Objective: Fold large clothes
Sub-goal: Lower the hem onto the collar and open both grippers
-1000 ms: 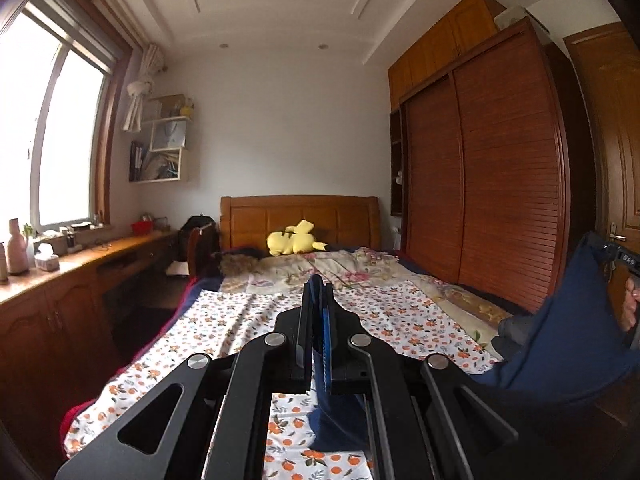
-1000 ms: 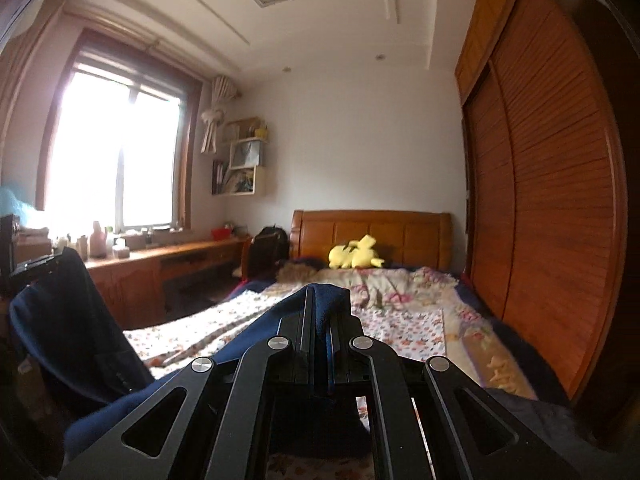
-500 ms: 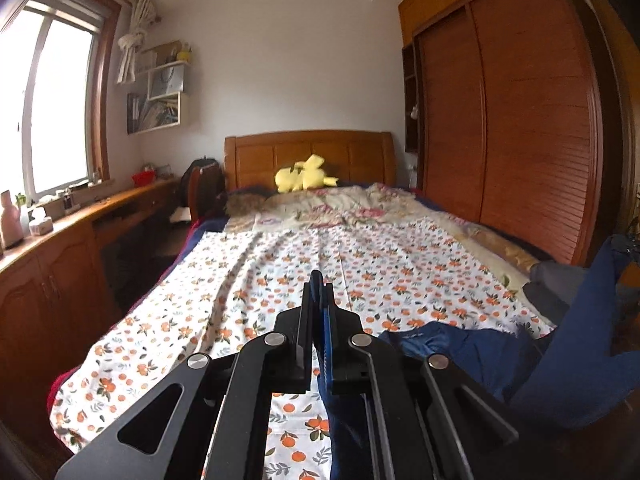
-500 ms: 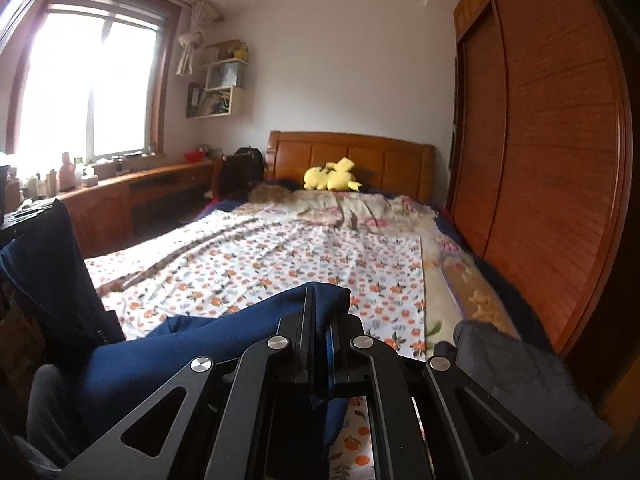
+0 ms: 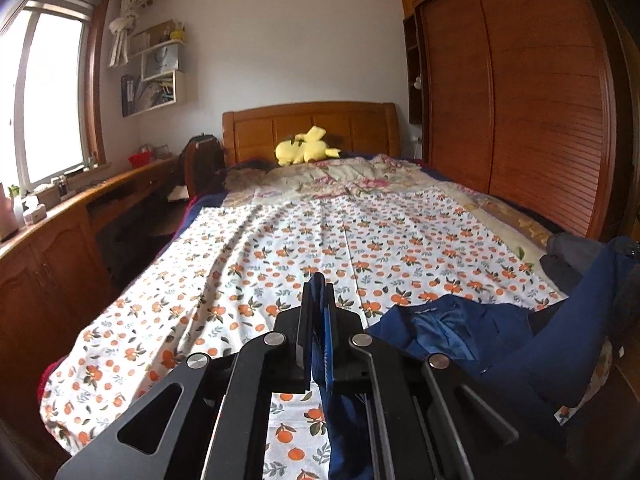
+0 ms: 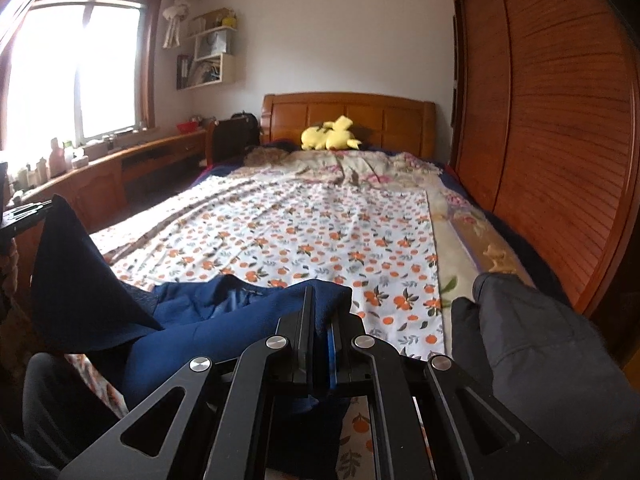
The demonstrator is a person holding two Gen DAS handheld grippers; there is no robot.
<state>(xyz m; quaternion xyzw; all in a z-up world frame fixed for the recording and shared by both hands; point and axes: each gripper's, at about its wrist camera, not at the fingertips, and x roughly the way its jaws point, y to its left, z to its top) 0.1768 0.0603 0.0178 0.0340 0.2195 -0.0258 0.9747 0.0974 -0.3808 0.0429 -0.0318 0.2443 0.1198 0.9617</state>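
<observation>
Left wrist view — both tools (image 5: pixel 319 296) (image 6: pixel 325 312) clamped tight on navy garment (image 5: pixel 452 330) over bed (image 5: pixel 280 240).

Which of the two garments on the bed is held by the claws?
The navy blue garment: both the right claw and the left claw are shut on its fabric. The dark grey garment lies untouched at the bed's wardrobe side.

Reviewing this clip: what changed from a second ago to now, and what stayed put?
Both grippers came down toward the bed, bringing the navy garment with them: it hung in the air before, and now its middle rests on the orange-print sheet. The left gripper and right gripper stay clamped on its edges. The yellow plush toy and the dark grey garment have not moved.
</observation>
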